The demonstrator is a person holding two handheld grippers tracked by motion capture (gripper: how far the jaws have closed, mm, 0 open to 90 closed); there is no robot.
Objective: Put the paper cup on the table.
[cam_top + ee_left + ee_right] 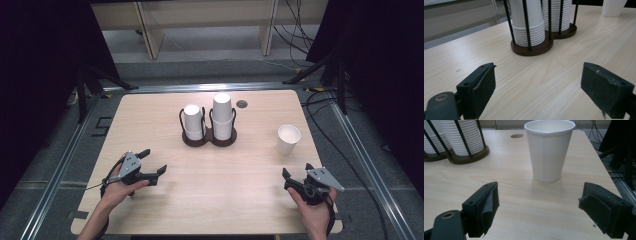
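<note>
Both grippers, the left gripper (152, 165) at lower left and the right gripper (297, 173) at lower right, are held low with jaws spread and empty. A single paper cup (288, 139) is stood upright at right of centre, likely for pickup, while stacked cups are kept in a two-post cup holder (208, 138) at centre. Pale wooden table (210, 195) is ringed by grey floor, cables and dark curtains.

Grey floor (45, 150), black curtains (40, 50), pale wooden furniture (200, 20), loose cables (295, 25).
</note>
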